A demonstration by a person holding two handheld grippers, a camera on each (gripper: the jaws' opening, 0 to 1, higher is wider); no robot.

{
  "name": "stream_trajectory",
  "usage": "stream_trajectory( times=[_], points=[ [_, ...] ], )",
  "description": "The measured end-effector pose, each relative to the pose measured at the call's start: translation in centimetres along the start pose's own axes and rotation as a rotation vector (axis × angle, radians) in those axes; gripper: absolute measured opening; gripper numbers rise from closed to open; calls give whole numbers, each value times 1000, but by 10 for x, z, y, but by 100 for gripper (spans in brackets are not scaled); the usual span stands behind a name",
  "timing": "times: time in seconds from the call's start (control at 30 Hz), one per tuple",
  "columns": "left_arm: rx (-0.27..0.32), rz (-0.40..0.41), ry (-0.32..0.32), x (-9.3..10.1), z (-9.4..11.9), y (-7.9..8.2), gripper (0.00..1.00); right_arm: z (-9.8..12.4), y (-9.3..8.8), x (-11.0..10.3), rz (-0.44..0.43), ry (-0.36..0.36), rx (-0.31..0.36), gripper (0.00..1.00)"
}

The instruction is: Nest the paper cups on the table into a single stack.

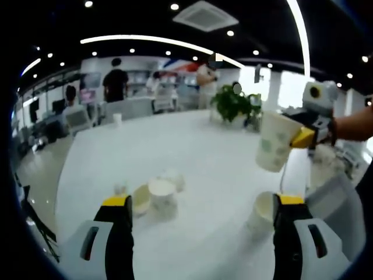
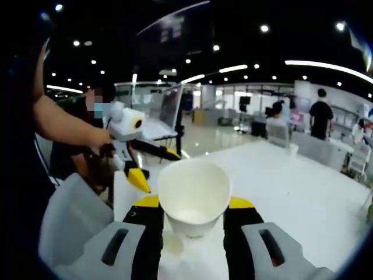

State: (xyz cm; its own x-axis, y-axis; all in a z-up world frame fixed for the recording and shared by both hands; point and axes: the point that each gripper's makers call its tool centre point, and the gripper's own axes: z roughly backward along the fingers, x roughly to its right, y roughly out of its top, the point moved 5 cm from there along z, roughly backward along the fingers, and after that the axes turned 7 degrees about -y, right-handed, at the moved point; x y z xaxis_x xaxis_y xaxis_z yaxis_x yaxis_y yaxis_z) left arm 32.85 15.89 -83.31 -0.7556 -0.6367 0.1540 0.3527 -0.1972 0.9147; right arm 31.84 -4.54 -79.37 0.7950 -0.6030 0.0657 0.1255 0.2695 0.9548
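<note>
Right gripper pinched a light, crushable paper cup by its wall; left gripper gaped empty, loose cups at 12 o'clock on the bench.

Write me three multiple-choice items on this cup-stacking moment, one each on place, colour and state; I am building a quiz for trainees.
1. Where is the potted plant?
A. far side of the table
B. on the floor
C. between the left gripper's jaws

2. What colour are the left gripper's fingertips?
A. red
B. yellow
C. green

3. What is the right gripper doing?
A. gaping, nothing held
B. gripping a spoon
C. gripping a paper cup

Answers: 1 A, the plant stands beyond the loose cups. 2 B, yellow tips. 3 C, jaws flank the cup.
</note>
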Motion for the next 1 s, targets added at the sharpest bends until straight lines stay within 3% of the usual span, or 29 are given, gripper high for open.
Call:
stream_trajectory(
  times=[0.43,0.57,1.0],
  points=[
    [-3,-5,-1,-6,-8,17,100,9,24,3,5,13,-1,37],
    [-5,-5,0,-9,-16,43,100,11,43,19,7,16,-1,37],
    [-3,3,3,-28,-21,68,100,16,74,18,4,53,6,37]
  ],
)
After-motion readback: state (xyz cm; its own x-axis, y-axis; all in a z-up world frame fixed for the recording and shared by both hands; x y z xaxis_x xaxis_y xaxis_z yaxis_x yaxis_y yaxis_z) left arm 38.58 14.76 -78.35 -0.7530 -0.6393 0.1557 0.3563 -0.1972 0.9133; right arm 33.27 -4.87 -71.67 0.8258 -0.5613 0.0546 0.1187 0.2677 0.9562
